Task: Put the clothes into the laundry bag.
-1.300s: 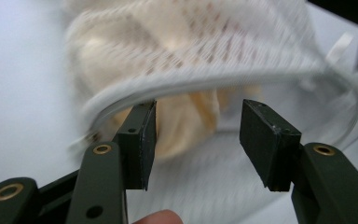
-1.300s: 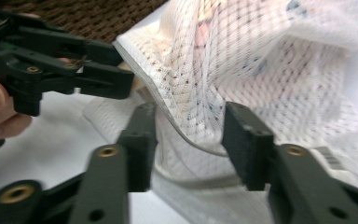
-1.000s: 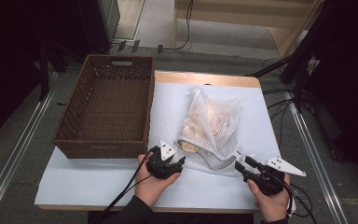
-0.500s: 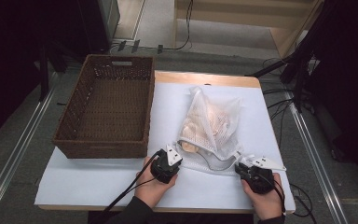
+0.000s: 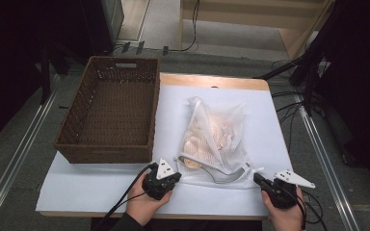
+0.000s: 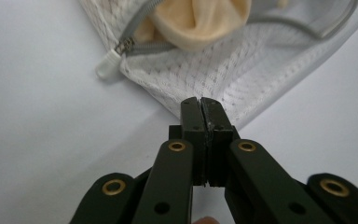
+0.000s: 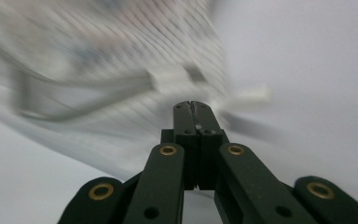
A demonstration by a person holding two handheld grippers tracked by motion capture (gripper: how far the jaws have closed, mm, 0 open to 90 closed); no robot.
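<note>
You are working with a white mesh laundry bag (image 5: pixel 217 144) of fine, open-weave synthetic cloth, matt and see-through. Its grey zip tape (image 6: pixel 144 18) looks woven, ending in a smooth white plastic slider cover (image 6: pixel 107 69). Inside you see soft, matt peach-coloured fabric (image 6: pixel 200 23). Your left gripper (image 6: pixel 201 105) has matt black plastic jaws with brass-coloured metal rivets; your right gripper (image 7: pixel 192 108) is made the same. The dark brown rectangular basket (image 5: pixel 111 115) is rough woven wicker. The white table cover (image 5: pixel 96 183) looks smooth, matt, paper-like, over a pale wooden tabletop (image 5: pixel 212 81).
</note>
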